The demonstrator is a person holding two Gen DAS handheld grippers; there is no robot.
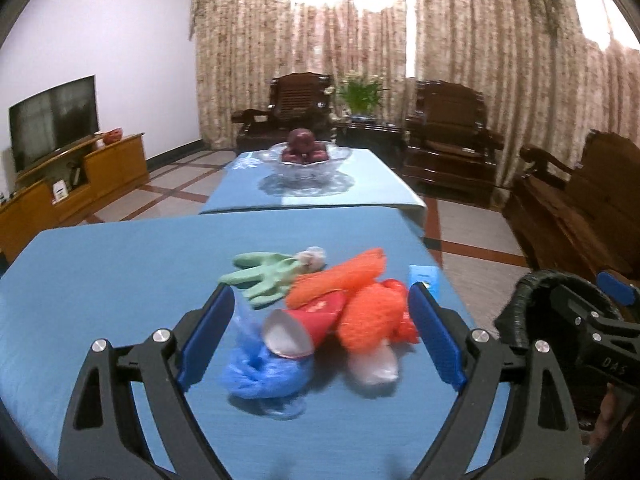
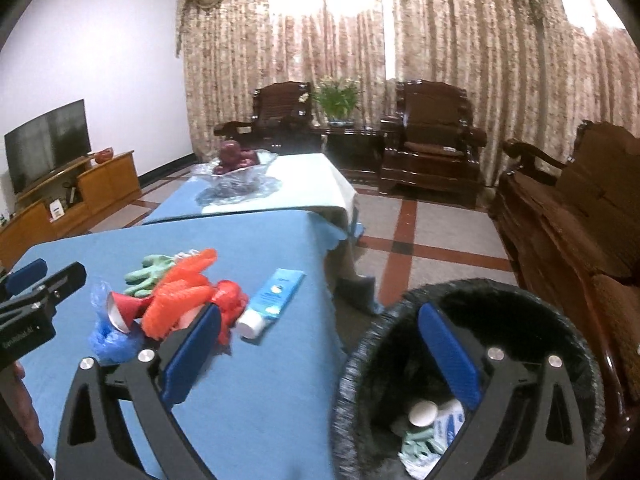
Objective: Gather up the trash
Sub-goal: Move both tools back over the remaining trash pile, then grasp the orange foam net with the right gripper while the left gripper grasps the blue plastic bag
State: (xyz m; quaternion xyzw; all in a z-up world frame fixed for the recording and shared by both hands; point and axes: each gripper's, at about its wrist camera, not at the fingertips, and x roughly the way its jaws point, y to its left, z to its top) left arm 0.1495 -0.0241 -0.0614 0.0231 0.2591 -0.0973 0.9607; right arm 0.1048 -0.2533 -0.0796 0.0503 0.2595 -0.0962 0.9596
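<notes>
A pile of trash lies on the blue tablecloth (image 1: 100, 280): a green glove (image 1: 264, 276), orange mesh (image 1: 344, 272), a red paper cup (image 1: 316, 316), a blue plastic bag (image 1: 264, 376) and a red bag (image 1: 400, 304). My left gripper (image 1: 322, 336) is open just in front of the pile, its pads on either side and not pressing on anything. A blue tube (image 2: 276, 296) with a white cap lies near the table's right edge. My right gripper (image 2: 320, 356) is open and empty, one finger over the table, the other over the black bin (image 2: 560, 320).
The bin stands on the floor beside the table and holds a white-capped bottle (image 2: 422, 412) and a green glove (image 2: 416, 440). A second table carries a glass fruit bowl (image 1: 310, 158). Wooden armchairs (image 1: 444, 136) and a bench (image 2: 580, 208) line the back and right; a TV cabinet (image 1: 80, 184) stands at the left.
</notes>
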